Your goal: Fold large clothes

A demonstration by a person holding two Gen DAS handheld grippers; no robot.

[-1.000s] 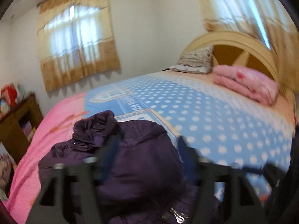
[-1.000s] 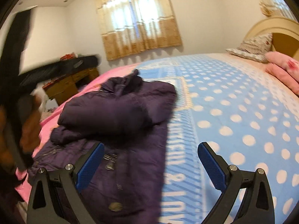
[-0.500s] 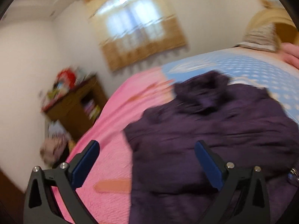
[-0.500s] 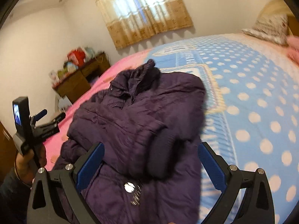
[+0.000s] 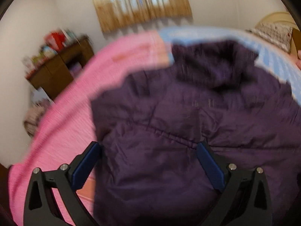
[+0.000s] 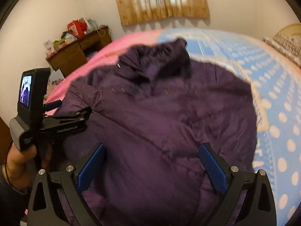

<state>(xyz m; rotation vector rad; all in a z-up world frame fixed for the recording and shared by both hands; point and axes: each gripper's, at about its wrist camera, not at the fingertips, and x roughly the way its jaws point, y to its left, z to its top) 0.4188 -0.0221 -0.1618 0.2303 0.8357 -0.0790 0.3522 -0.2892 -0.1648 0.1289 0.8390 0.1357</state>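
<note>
The purple jacket (image 6: 169, 124) lies on the bed (image 6: 278, 98) — directly ahead of both grippers. Left gripper (image 5: 148, 162) and right gripper (image 6: 150, 162) are spread wide, holding nothing.

We see a purple padded jacket (image 6: 165, 124) filling the centre of the frame, collar toward the top, lying on a bed whose cover is pink (image 6: 120, 45) at upper left and blue with pale dots (image 6: 278, 98) at right; the right gripper (image 6: 150, 169) sits at the bottom, its blue pads spread wide over the jacket, nothing between them; at left a hand (image 6: 17, 162) holds the left gripper (image 6: 56, 113), small lit screen facing us; a wooden cabinet (image 6: 75, 54) and curtains (image 6: 161, 1) sit behind.
</note>
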